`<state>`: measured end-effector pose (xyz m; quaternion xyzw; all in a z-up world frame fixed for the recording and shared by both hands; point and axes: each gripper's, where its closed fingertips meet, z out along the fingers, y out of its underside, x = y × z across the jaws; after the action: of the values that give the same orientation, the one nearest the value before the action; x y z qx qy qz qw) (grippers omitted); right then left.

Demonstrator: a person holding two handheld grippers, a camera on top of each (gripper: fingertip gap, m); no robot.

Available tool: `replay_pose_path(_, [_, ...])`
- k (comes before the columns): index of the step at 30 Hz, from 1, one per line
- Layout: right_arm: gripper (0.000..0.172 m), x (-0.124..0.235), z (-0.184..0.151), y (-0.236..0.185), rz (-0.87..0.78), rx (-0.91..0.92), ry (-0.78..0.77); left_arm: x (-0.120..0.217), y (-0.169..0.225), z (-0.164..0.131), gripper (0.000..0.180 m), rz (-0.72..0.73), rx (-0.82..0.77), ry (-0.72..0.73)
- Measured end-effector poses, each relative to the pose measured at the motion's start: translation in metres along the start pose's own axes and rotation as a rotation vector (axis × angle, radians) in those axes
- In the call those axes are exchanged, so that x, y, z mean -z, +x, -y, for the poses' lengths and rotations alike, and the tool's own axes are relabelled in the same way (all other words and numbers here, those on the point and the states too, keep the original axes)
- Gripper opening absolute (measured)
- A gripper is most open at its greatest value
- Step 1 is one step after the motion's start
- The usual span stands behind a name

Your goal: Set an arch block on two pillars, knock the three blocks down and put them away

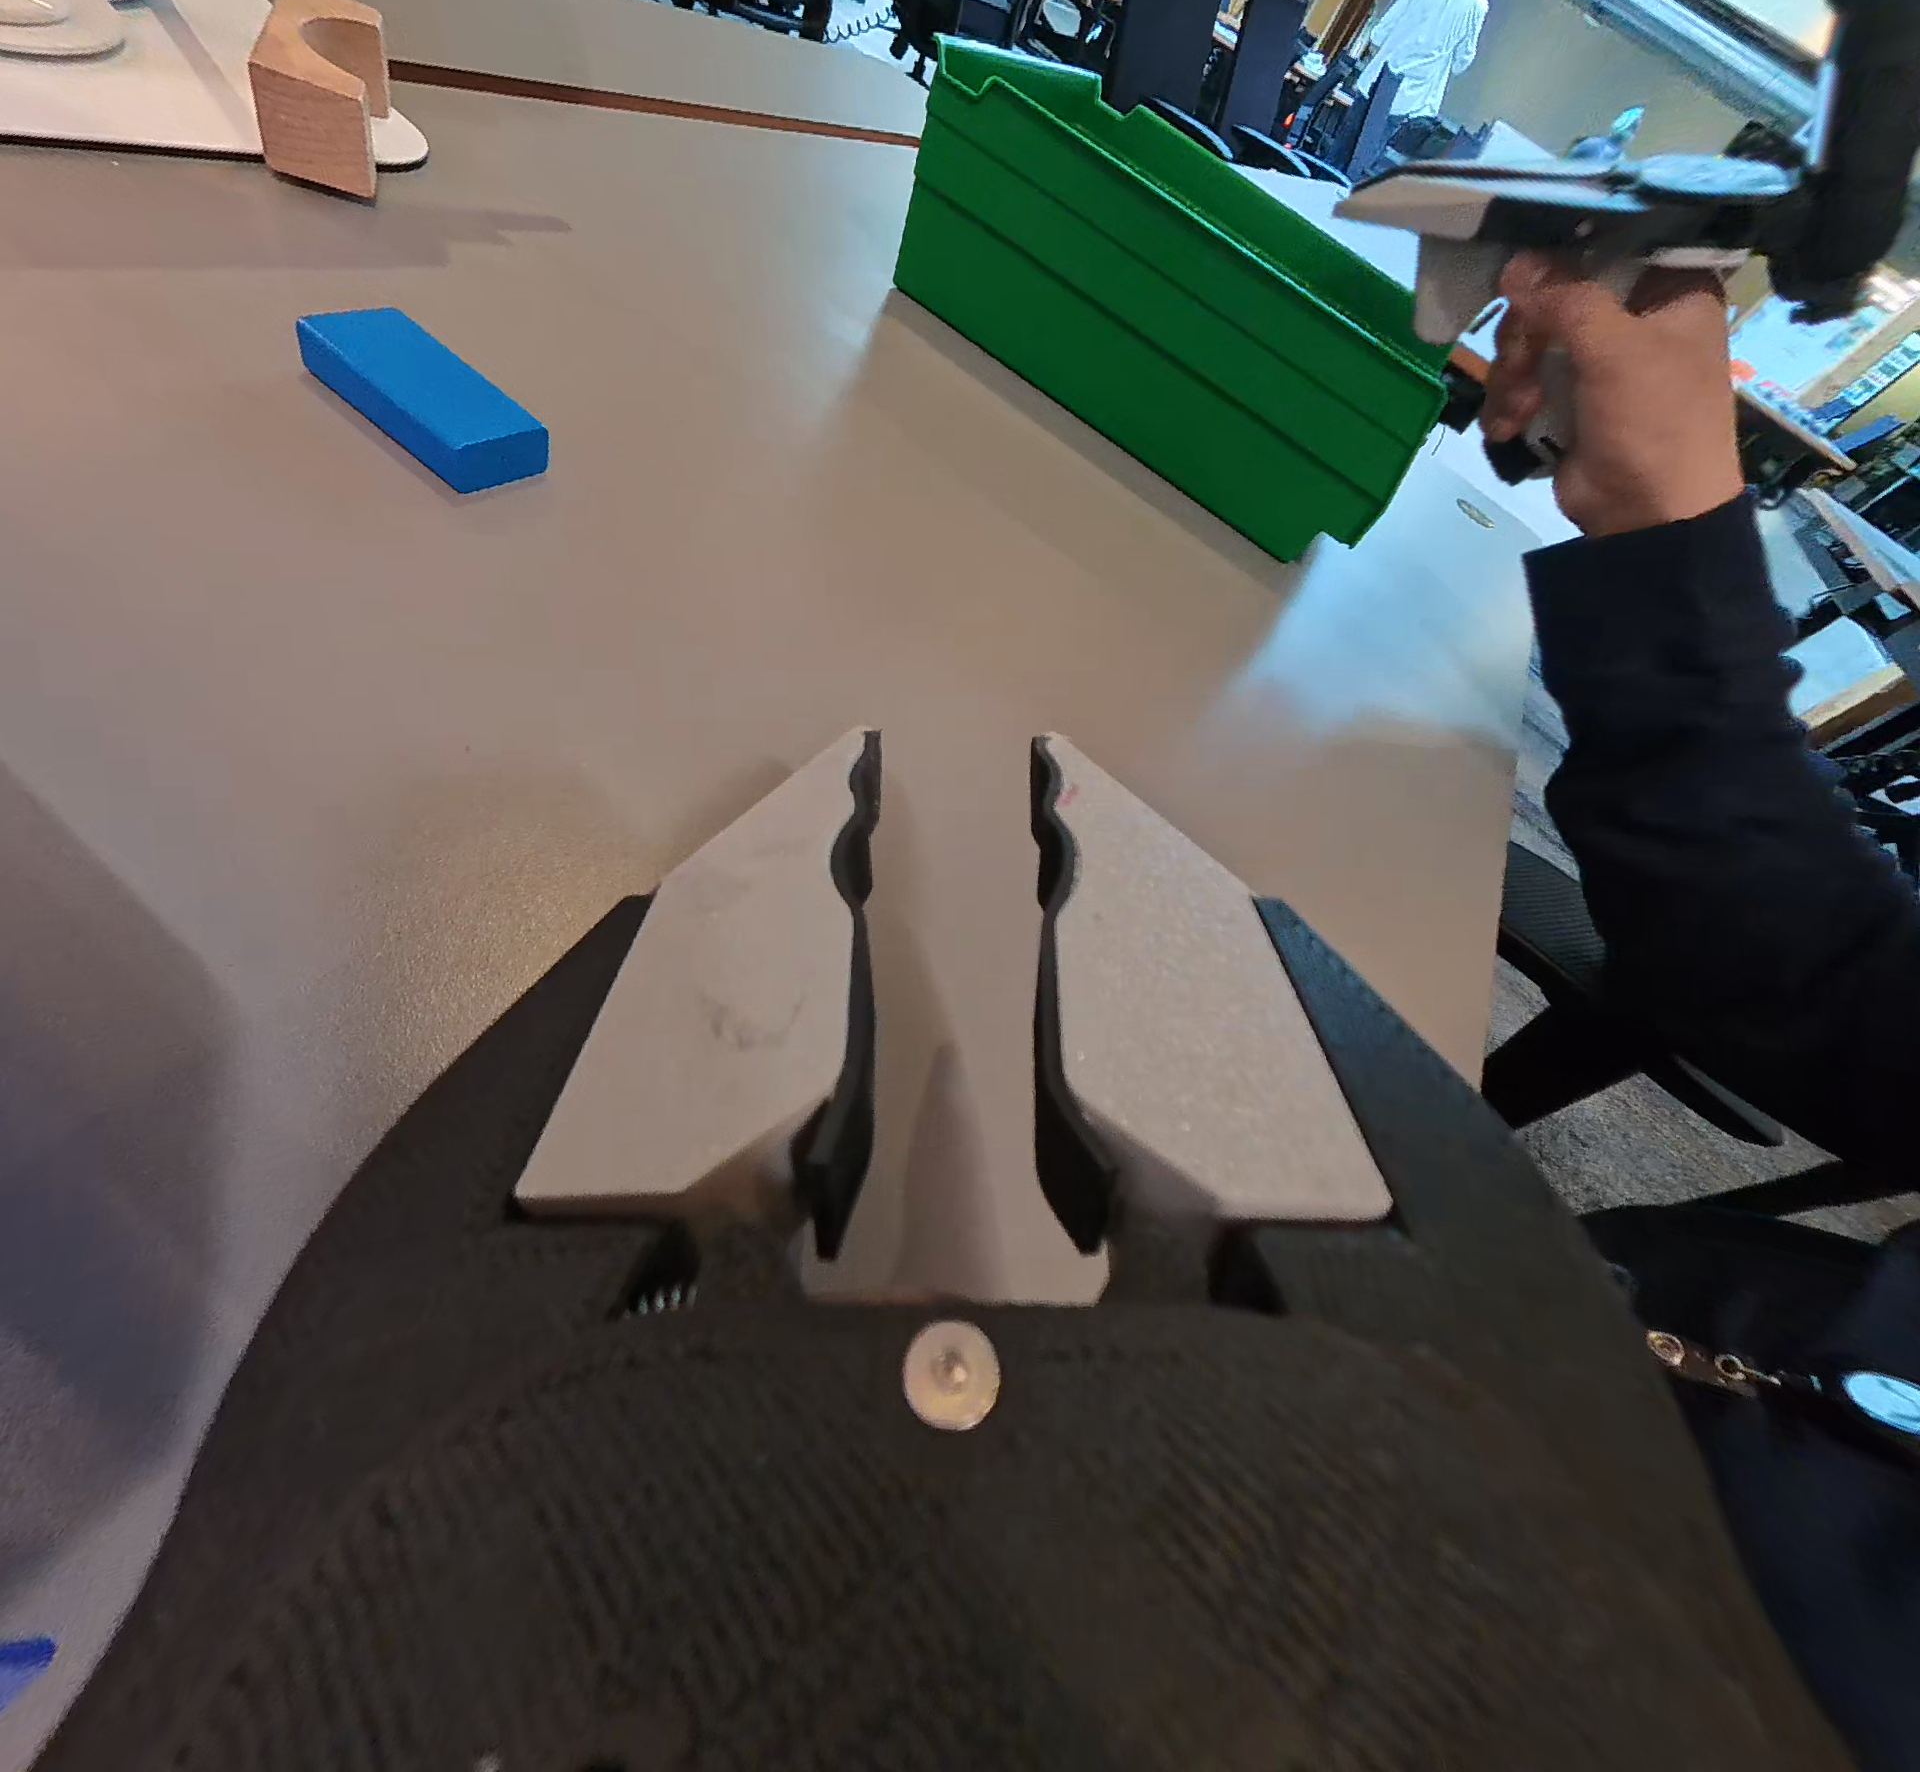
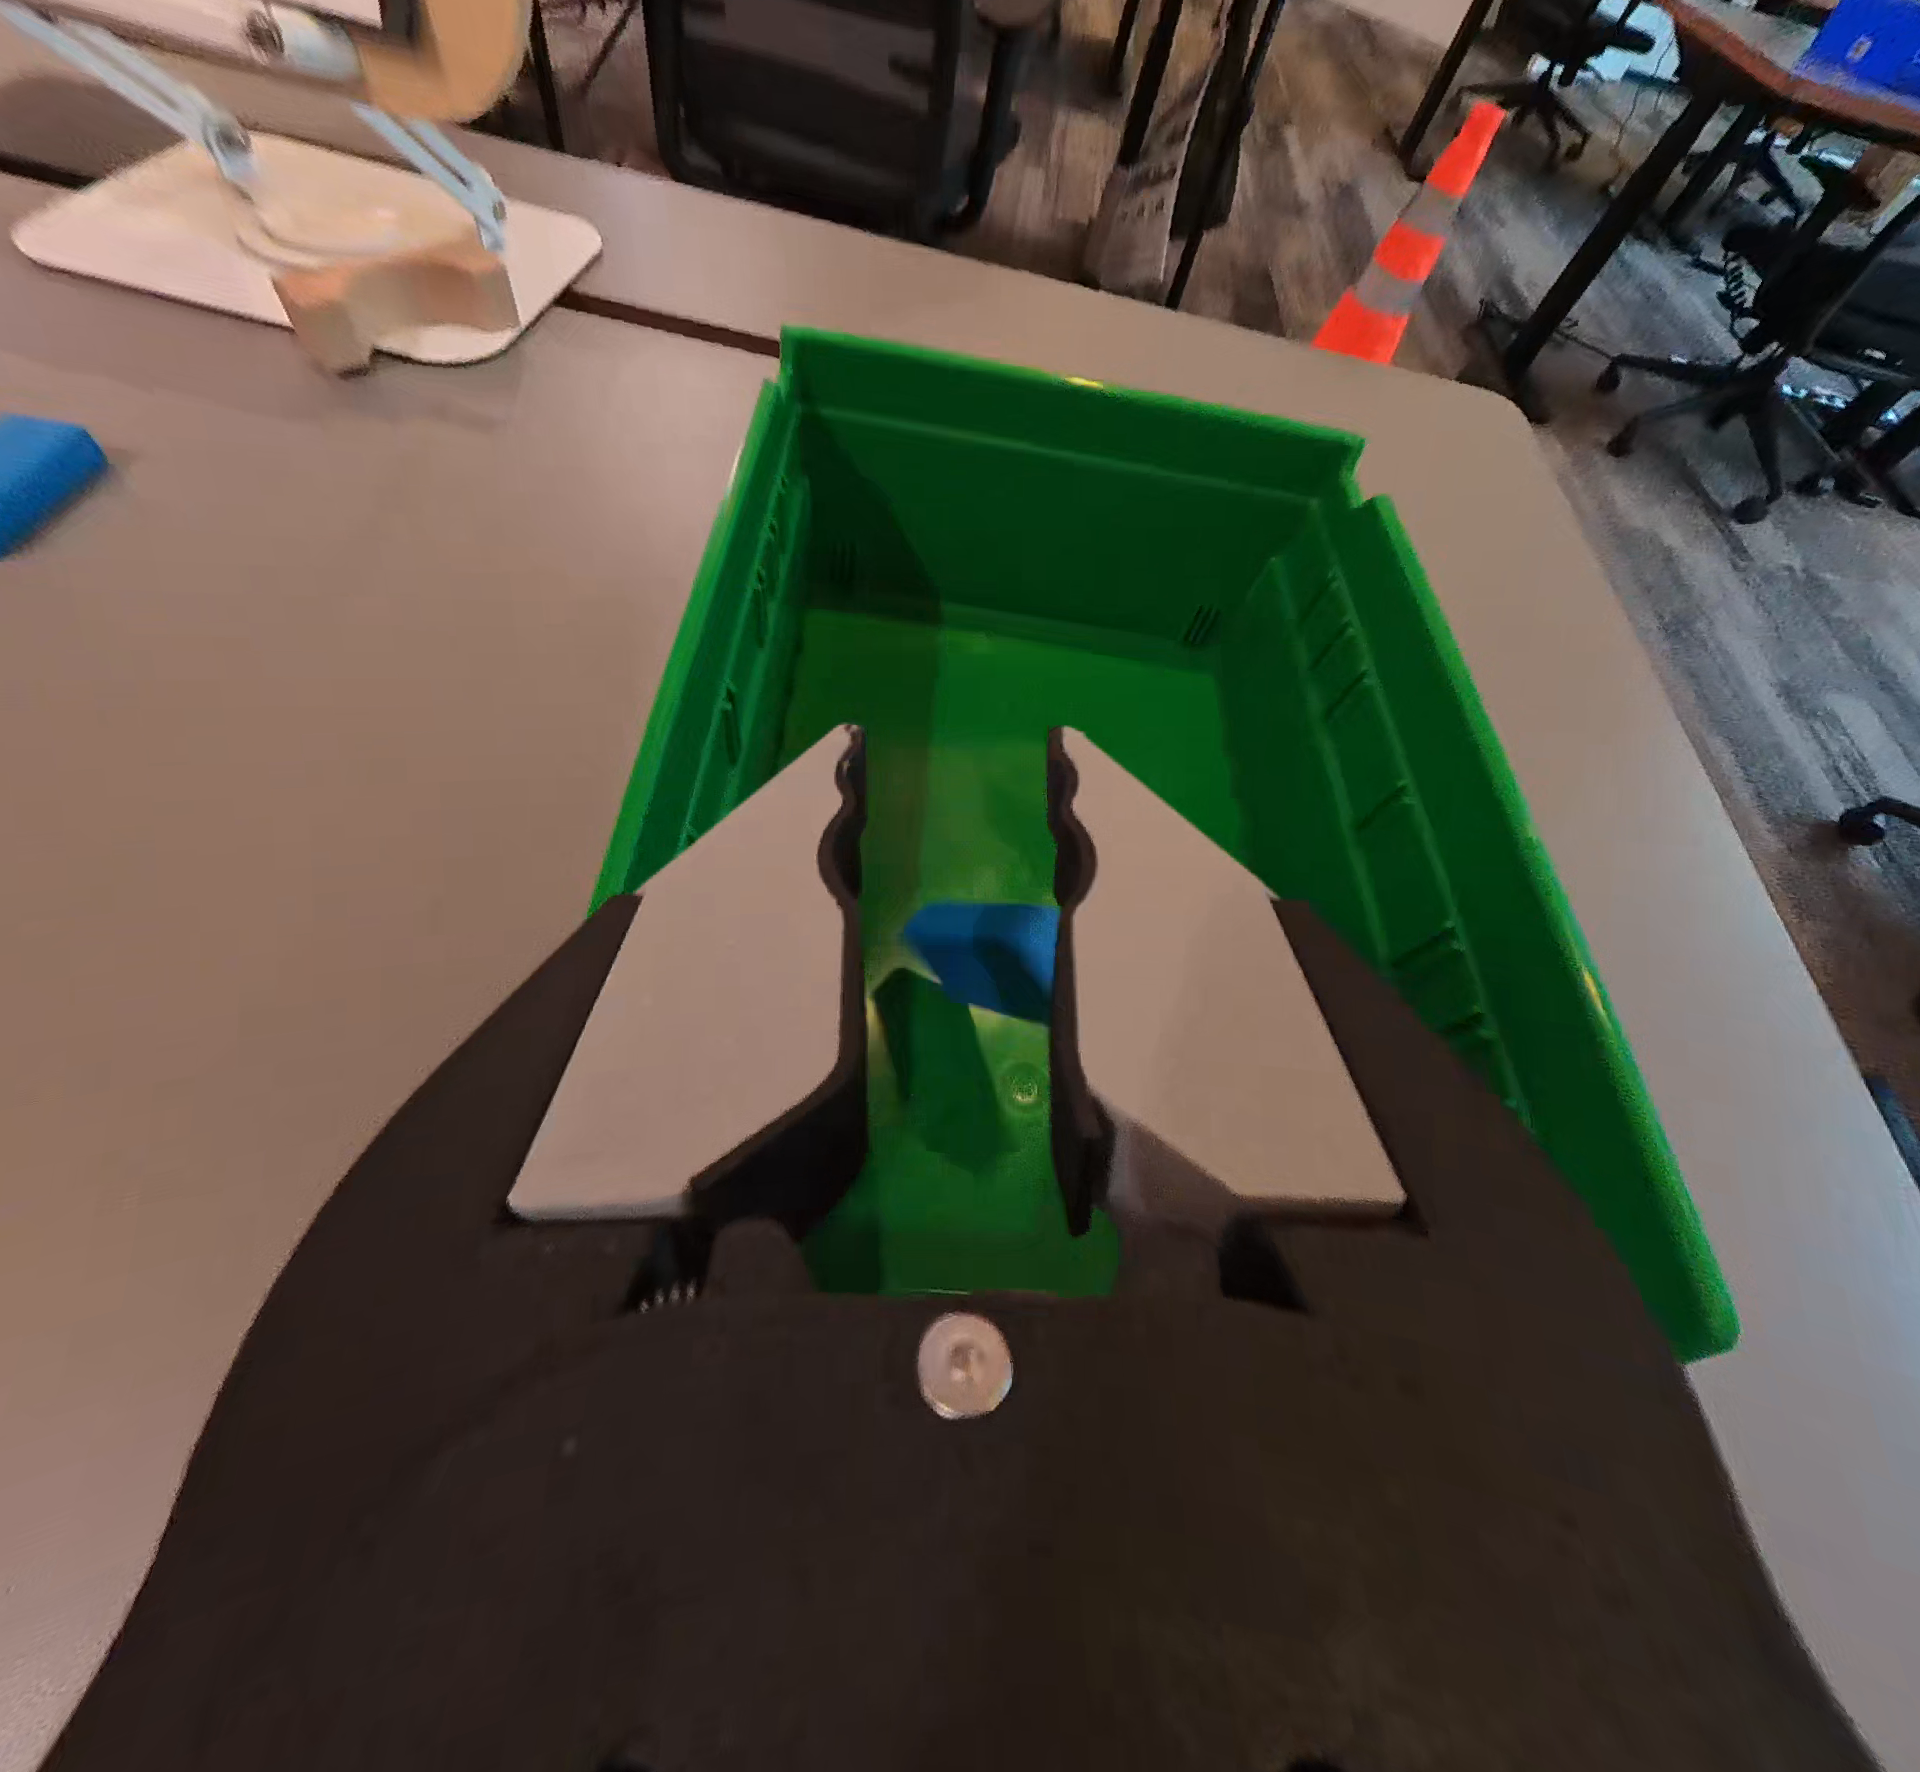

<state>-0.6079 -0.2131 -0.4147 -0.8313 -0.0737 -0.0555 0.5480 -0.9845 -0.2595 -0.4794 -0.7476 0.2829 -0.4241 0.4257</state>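
- The left hand-held gripper [image 1: 956, 746] hangs low over the grey surface [image 1: 727, 579], its fingers pointing forward and slightly down, level with each other. Its fingers stand apart with only bare surface between them; nothing is in its grasp.
- The right hand-held gripper [image 2: 951, 735] is held above the green bin [image 2: 1455, 787], tilted down so that it looks into the open top. Its fingers are parted too.
- In the left wrist view the right hand-held gripper shows high at the right edge, over the bin's near end, carried by a hand [image 1: 1600, 392] wrapped around the grip, with a dark sleeve [image 1: 1704, 787] rising steeply to it from below.
- One blue block [image 2: 987, 959] lies inside the bin near its front end, seen through the gap between the right gripper's fingers. It lies lower than the pads, and they do not press on it.
- A second blue block [image 1: 421, 397] lies flat on the surface, well left of the bin and apart from both grippers.
- The wooden arch block [image 1: 317, 86] lies on its side at the far left, resting against the edge of a white stand base [image 1: 156, 91], its cut-out facing up.
- The bin stands on the surface near its right corner.
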Motion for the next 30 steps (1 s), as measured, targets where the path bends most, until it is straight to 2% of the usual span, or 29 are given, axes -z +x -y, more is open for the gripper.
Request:
replay_pose_path(1, [0.034,0.0,0.002,-0.002,-0.001,0.01,0.002,0.0,0.0,0.0,0.026,-0.001,0.002,0.001])
replay_pose_path(3, [0.034,0.013,0.024,-0.013,0.027,0.015,0.099,0.0,0.0,0.0,0.026,-0.003,0.005,-0.001])
replay_pose_path(7, [0.032,0.051,0.072,-0.06,0.197,0.009,0.348,-0.001,0.0,-0.002,0.027,-0.005,0.004,-0.013])
replay_pose_path(9, [0.032,0.054,0.078,-0.088,0.291,0.017,0.373,-0.001,0.001,-0.001,0.026,-0.005,0.0,-0.011])
replay_pose_path(12, [0.033,0.037,0.066,-0.13,0.413,0.008,0.319,-0.001,0.001,-0.001,0.026,-0.004,-0.003,-0.007])
replay_pose_path(15, [0.025,0.025,0.065,-0.161,0.47,-0.023,0.405,0.0,0.001,-0.001,0.026,-0.005,-0.003,-0.004])
replay_pose_path(18, [0.023,0.002,0.048,-0.173,0.478,-0.054,0.403,-0.001,0.002,-0.001,0.026,-0.007,-0.005,-0.005])
replay_pose_path(20, [0.026,-0.013,0.031,-0.179,0.497,-0.049,0.3,-0.001,0.002,-0.002,0.027,-0.01,-0.007,-0.011])
replay_pose_path(23, [0.024,-0.011,0.033,-0.183,0.508,-0.043,0.324,-0.002,0.003,-0.003,0.027,-0.013,-0.014,-0.02])
replay_pose_path(30, [0.027,-0.022,0.014,-0.193,0.525,0.003,0.212,-0.002,0.001,-0.003,0.026,-0.008,-0.003,-0.019])
